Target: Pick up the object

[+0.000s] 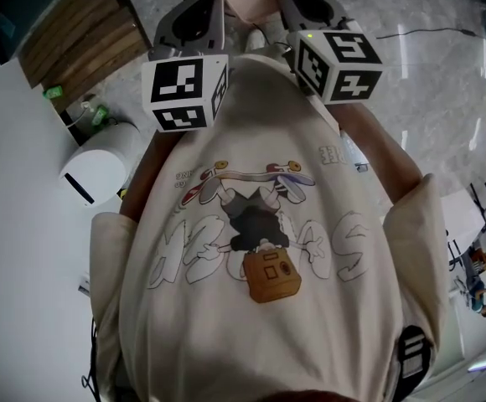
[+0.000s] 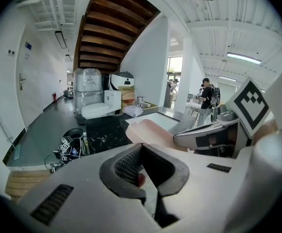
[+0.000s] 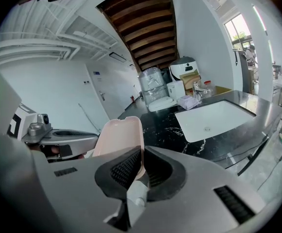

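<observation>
I have both sets of jaws clenched on the pink tray (image 3: 117, 139), with my left gripper (image 2: 141, 148) on its left rim and my right gripper (image 3: 142, 152) on its right rim, so it hangs between them. Far beyond runs a black marble counter (image 3: 172, 125) with a white sink (image 3: 214, 118), under a wooden stair underside (image 3: 146, 28) and white walls.

Cream short-sleeved T-shirt (image 1: 226, 342), cartoon skateboarder print (image 1: 255, 224). Left gripper (image 2: 142, 145), right gripper (image 3: 142, 150): grey shells, black ribbed pads (image 3: 124, 169), black-and-white marker cubes (image 1: 184, 90).
</observation>
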Demonstrator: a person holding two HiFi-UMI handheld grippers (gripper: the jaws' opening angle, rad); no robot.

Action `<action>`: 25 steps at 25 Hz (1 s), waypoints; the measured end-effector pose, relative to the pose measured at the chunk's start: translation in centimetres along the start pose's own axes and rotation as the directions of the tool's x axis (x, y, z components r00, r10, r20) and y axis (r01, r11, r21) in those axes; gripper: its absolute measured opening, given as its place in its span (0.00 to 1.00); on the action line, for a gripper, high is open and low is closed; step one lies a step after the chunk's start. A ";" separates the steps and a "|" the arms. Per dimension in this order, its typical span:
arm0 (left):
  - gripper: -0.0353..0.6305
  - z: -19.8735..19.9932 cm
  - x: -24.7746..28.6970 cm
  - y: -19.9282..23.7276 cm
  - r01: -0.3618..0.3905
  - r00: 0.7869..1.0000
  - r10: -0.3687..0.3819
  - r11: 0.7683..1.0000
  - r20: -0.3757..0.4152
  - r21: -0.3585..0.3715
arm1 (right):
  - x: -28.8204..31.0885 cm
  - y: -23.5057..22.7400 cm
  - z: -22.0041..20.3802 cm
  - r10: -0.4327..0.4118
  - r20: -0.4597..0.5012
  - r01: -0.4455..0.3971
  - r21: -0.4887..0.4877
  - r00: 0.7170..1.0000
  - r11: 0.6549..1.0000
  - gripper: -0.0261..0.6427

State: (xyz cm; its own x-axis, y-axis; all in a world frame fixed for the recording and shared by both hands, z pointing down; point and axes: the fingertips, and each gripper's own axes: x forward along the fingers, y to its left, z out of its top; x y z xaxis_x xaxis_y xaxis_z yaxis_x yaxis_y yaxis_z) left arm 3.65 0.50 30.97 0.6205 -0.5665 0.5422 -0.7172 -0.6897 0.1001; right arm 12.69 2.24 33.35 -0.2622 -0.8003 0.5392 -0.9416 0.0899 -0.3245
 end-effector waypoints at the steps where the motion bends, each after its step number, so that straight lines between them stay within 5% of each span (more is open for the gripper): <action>1: 0.07 0.0 0.0 -0.1 0.001 1.000 -0.001 1.000 0.002 0.000 | -0.1 -0.1 -0.1 0.000 -0.001 0.000 -0.001 1.000 1.000 0.09; 25: 0.07 0.9 0.4 0.8 -0.004 0.999 0.004 1.000 0.032 -0.016 | -0.2 -0.3 0.0 -0.043 0.021 0.042 0.035 0.999 0.999 0.09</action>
State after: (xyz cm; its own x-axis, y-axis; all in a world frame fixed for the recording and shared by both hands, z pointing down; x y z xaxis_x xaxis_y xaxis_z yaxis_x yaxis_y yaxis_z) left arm 3.57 -0.69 30.46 0.6272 -0.5834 0.5160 -0.7244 -0.6803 0.1114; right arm 13.06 2.32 33.36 -0.2174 -0.8156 0.5363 -0.9437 0.0353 -0.3289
